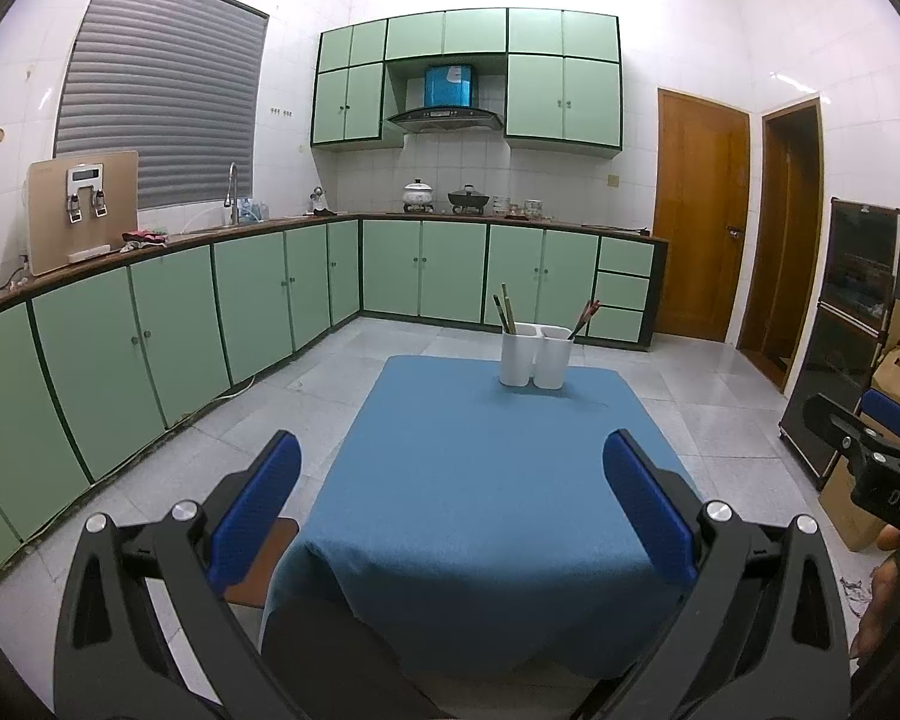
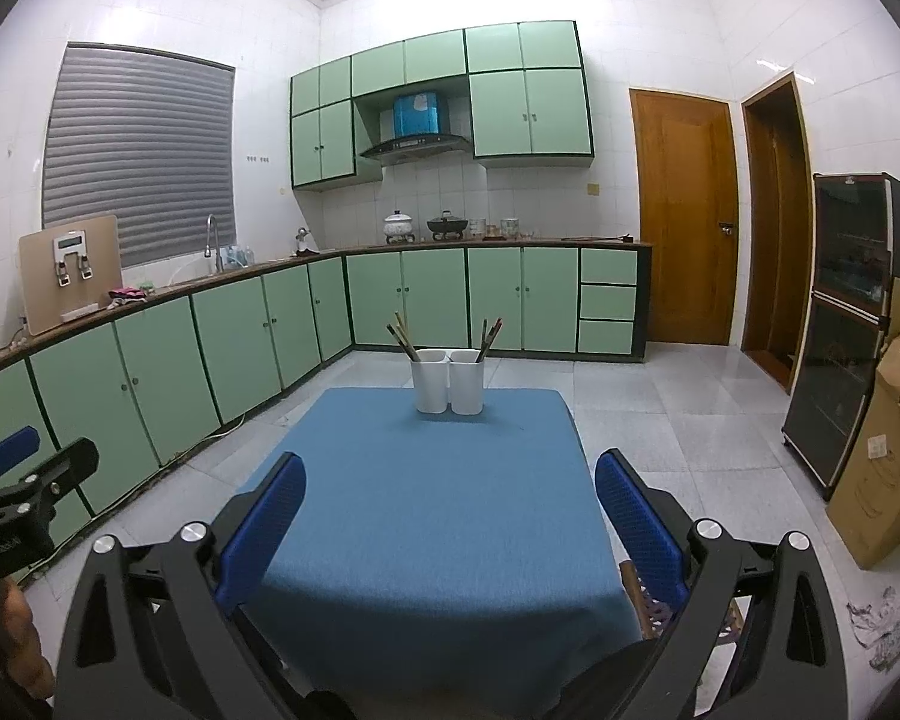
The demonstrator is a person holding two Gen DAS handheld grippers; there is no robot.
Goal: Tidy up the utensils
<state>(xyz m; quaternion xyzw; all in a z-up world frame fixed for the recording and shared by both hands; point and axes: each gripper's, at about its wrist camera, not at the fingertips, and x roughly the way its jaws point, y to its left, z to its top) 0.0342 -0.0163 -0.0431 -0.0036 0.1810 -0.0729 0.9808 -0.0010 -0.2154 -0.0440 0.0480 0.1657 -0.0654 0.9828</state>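
Blue-clothed table (image 1: 480, 480) in a green-cabinet kitchen (image 1: 252, 300), grey tiled floor (image 1: 690, 384); left gripper (image 1: 450, 480) and right gripper (image 2: 447, 504) both spread apart, empty

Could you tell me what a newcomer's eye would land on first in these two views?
Probably the blue tablecloth filling the middle, with two white holders of chopsticks standing side by side at its far end. Next, the open left gripper and right gripper framing the foreground, and mint-green cabinets behind.
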